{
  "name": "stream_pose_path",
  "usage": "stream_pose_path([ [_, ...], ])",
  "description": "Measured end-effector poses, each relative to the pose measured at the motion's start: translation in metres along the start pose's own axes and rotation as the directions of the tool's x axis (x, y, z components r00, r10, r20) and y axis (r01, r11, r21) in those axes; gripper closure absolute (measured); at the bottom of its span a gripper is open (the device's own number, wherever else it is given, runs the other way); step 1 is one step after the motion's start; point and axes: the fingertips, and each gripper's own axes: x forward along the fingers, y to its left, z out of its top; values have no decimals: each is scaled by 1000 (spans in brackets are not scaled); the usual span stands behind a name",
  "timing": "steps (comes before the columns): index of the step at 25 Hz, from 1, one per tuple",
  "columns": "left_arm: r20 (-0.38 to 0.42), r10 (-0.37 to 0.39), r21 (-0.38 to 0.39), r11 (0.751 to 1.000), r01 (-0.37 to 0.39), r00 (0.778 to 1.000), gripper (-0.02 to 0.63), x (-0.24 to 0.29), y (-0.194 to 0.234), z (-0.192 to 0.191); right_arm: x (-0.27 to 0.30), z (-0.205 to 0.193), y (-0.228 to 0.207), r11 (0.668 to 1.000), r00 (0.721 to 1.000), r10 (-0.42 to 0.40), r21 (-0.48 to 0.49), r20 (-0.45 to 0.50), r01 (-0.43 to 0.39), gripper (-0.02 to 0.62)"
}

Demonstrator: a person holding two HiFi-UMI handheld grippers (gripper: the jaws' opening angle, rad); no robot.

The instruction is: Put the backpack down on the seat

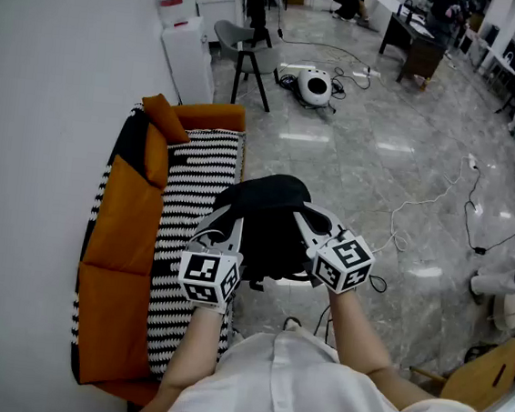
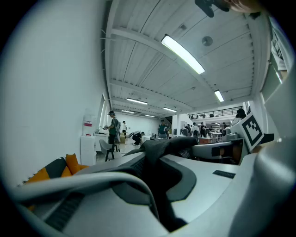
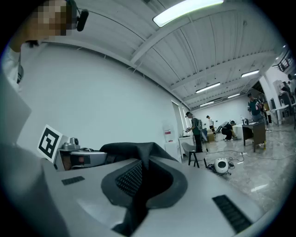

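Holds the backpack up in the air at the front edge of the seat, not yet set down. Grips it from two sides: left gripper clamped tight on a fold of black fabric at the bag's left, right gripper clamped on another fold at its right. Confirms this in both gripper views, with dark cloth pinched between the pads of the left gripper and of the right gripper.

Keeps the two grippers side by side and about level, probably to share the weight and stop a soft bag from swinging or tipping. Carries the bag in front of the chest, most likely to keep the striped seat in sight past it.

Cannot tell from above how high over the seat the bag hangs. Looks early in the placing: still calls for a shift toward the orange back, then a lowering, then release. Offers room below the cushion. Risks a slump to the floor if let go too near the front edge.
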Motion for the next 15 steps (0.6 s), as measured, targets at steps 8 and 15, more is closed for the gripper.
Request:
stream_pose_path([
  [8, 16, 51, -1, 999, -51, 999, 569, 7, -1, 7, 6, 8, -9, 998, 999, 53, -16, 8, -53, 571],
  [15, 10, 77, -5, 997, -77, 997, 569, 15, -13, 5, 2, 11, -22, 996, 996, 85, -19, 17, -84, 571],
])
